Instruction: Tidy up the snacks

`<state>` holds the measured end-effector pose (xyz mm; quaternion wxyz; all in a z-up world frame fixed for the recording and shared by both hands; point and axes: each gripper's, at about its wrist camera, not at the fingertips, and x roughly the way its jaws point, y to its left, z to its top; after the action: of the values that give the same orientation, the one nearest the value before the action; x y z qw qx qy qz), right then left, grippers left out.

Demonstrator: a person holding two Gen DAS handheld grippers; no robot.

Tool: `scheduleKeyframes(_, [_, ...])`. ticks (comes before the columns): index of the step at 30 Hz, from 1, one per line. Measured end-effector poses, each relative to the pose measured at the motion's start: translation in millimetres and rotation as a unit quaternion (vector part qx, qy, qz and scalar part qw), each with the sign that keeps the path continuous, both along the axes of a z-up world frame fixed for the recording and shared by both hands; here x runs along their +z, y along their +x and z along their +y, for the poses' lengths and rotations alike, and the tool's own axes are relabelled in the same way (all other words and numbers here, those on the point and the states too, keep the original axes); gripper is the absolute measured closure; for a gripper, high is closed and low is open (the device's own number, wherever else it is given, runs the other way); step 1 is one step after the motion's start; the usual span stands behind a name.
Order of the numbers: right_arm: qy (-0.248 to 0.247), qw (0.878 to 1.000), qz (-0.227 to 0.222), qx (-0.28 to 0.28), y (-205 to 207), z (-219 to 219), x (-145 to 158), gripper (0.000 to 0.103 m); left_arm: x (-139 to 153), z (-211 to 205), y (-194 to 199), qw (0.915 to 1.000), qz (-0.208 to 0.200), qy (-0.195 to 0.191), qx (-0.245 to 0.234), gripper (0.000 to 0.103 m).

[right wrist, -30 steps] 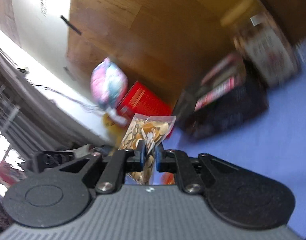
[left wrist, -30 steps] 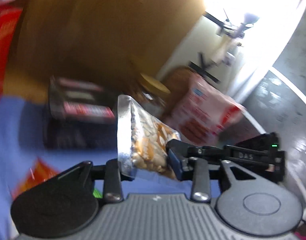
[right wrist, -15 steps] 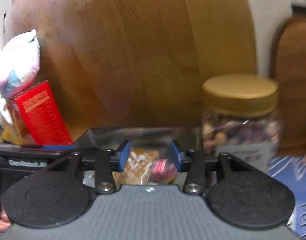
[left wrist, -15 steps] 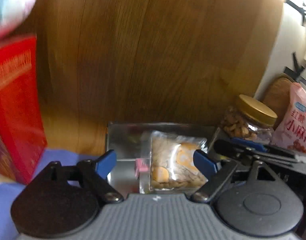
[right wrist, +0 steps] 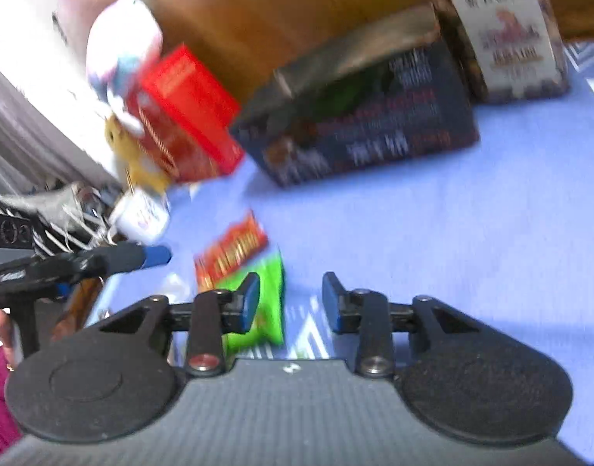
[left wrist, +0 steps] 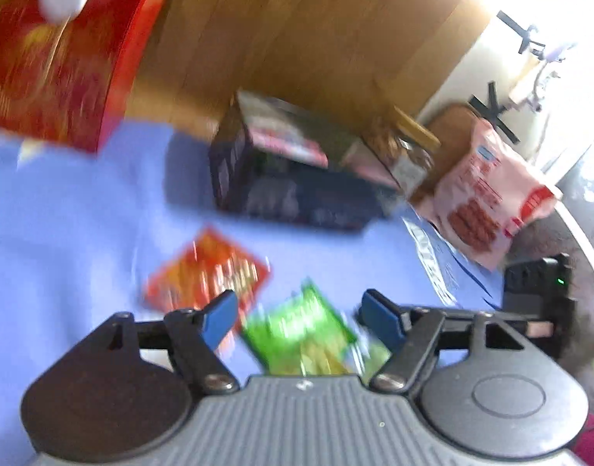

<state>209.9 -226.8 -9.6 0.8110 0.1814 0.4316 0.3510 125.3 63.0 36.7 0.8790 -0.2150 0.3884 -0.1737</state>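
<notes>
Both nut pkts dropped in dark box (left wrist: 297,178) a moment ago, so L gripper (left wrist: 297,310) & R gripper (right wrist: 289,297) now empty, jaws closing, over green pkt (left wrist: 301,334) & red pkt (left wrist: 207,275) on blue cloth (left wrist: 64,233) — prob next.

Open blue cloth (right wrist: 471,233) in front of the dark box (right wrist: 359,116): free passage there. Behind the dark box, wooden panel (left wrist: 297,31), blocking. Left of it, red carton (right wrist: 184,116); right, nut jar (right wrist: 502,35). Well before the box, orange packet (left wrist: 207,272) and green packet (left wrist: 301,326) lying flat.
</notes>
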Motion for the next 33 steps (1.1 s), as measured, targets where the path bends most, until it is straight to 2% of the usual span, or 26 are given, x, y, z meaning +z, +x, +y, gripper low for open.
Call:
scheduleKeyframes(4, [0.013,1.0,0.006,0.005,-24.9,-11.2,-9.0,0.07,-18.5,-7.8,-29.0,0.9998,0.005,-0.017,-0.005,0.034])
scheduleKeyframes(7, [0.014,1.0,0.005,0.004,-46.1,-20.5,-5.9,0.075,-26.5,-7.5,-48.6,0.9979,0.001,-0.064,-0.013,0.034])
scheduleKeyframes(12, [0.04,0.999,0.014,-0.001,-87.8,-35.0,-9.9,0.074,-28.9,-13.3,-79.4,0.996,0.0,-0.077,-0.045,0.034])
scheduleKeyframes(15, [0.069,0.997,0.008,-0.023,-108.1,-51.1,-8.7,0.072,-27.0,-20.5,-97.5,0.9939,0.006,-0.082,-0.073,0.034])
scheduleKeyframes(19, [0.095,0.995,0.009,-0.036,-119.8,-67.7,-7.8,0.071,-34.7,-37.4,-112.7,0.9881,0.035,-0.103,-0.108,0.034])
scheduleKeyframes(22, [0.074,0.996,0.025,-0.036,-119.2,-62.6,-15.3,0.071,-47.5,-48.0,-113.4,0.9862,0.06,-0.11,-0.108,0.034])
scheduleKeyframes(23, [0.075,0.996,0.032,-0.034,-119.1,-60.0,-19.1,0.075,-53.0,-49.1,-112.4,0.9857,0.068,-0.115,-0.102,0.034])
scheduleKeyframes(27, [0.101,0.993,0.052,-0.014,-127.4,-55.0,-28.3,0.081,-64.5,-44.3,-112.3,0.9812,0.072,-0.164,-0.071,0.032])
scheduleKeyframes(29, [0.109,0.992,0.058,-0.012,-133.4,-49.9,-30.3,0.082,-68.3,-41.2,-111.6,0.9797,0.073,-0.178,-0.058,0.04])
scheduleKeyframes(31, [0.114,0.991,0.062,-0.019,-137.6,-47.6,-30.6,0.083,-68.2,-38.8,-110.4,0.9837,0.076,-0.158,-0.039,0.072])
scheduleKeyframes(32, [0.114,0.991,0.062,-0.025,-139.1,-47.4,-29.8,0.083,-68.3,-37.5,-108.5,0.9853,0.079,-0.148,-0.031,0.078])
scheduleKeyframes(33, [0.115,0.991,0.063,-0.028,-139.4,-48.2,-29.0,0.083,-68.2,-34.4,-107.2,0.985,0.083,-0.149,-0.028,0.077])
